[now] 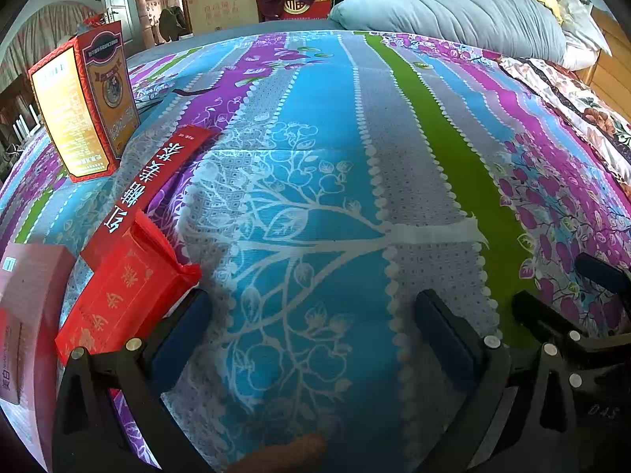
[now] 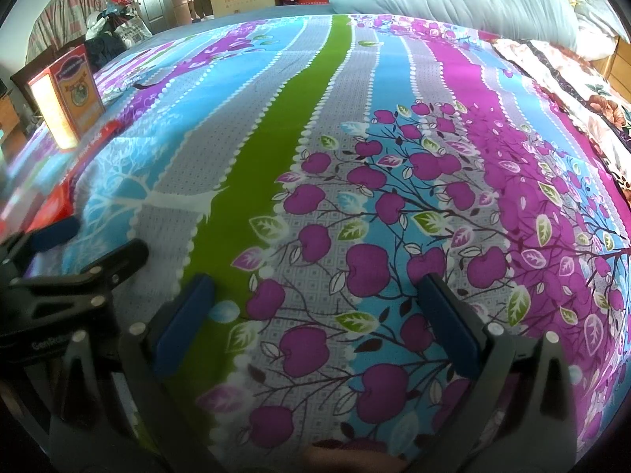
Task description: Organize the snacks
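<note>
Left gripper (image 1: 311, 339): fingers wide, nothing between them, poised low over the bed (image 1: 315, 181), likely ready to reach left. Right gripper (image 2: 315, 323): fingers likewise wide and empty, over bare quilted sheet. Snacks grouped at left: pink carton (image 1: 27, 315), glossy red pouch (image 1: 126, 295) touching the long red box (image 1: 154, 181). Farther back, rigid red-and-gold box (image 1: 86, 98) upright. Beyond, soft grey duvet (image 1: 453, 12).
</note>
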Demonstrator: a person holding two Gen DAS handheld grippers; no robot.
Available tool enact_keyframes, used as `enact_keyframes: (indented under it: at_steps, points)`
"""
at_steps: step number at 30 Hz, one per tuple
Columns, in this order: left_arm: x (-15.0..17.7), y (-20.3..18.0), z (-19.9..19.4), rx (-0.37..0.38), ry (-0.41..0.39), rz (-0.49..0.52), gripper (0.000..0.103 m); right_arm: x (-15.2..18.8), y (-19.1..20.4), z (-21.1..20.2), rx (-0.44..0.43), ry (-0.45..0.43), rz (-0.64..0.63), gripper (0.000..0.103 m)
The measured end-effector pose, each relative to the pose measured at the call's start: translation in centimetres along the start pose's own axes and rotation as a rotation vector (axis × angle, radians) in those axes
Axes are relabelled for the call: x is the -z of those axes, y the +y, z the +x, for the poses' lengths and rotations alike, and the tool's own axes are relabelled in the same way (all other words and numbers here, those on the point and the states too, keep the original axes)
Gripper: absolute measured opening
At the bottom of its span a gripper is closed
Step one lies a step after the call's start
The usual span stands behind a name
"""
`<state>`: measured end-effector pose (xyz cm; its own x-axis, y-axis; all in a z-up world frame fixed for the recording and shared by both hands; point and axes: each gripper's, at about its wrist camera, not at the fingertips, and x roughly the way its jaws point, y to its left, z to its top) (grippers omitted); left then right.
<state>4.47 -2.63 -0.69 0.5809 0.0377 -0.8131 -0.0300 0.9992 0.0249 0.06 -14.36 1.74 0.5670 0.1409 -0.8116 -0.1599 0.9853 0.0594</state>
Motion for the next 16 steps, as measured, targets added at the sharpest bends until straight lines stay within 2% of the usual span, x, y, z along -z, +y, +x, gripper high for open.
enact_keyframes:
  at_steps: [16]
  points:
    - [-0.03, -0.05, 0.03, -0.001, -0.003, 0.001, 0.103, 0.0, 0.04, 0.01, 0.001, 0.0, -0.001, 0.103]
